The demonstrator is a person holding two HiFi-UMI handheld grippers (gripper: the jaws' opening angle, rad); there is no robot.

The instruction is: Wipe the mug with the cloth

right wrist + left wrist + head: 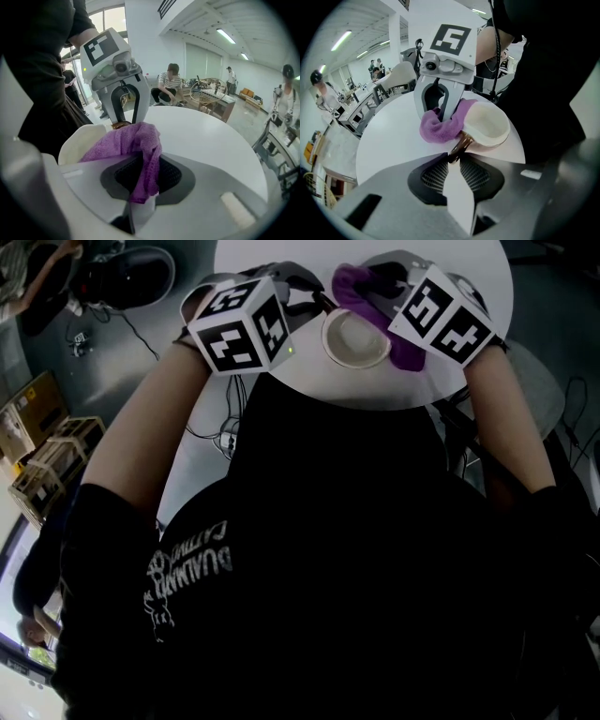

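Observation:
A cream mug (356,339) stands on the round white table (469,268), near the edge closest to me. My left gripper (455,156) is shut on its brown handle (462,143), reaching in from the left. A purple cloth (133,140) is draped against the far side of the mug (84,140) and over its rim. My right gripper (143,161) is shut on a fold of that cloth and presses it to the mug from the right. The two grippers face each other across the mug. The cloth (439,127) hides part of the mug's outer wall.
The table's near edge (375,401) lies just below the mug, against my body. Cardboard boxes (42,451) and cables (225,432) sit on the floor to the left. Several people (169,86), desks and a rattan chair (208,91) stand farther off in the room.

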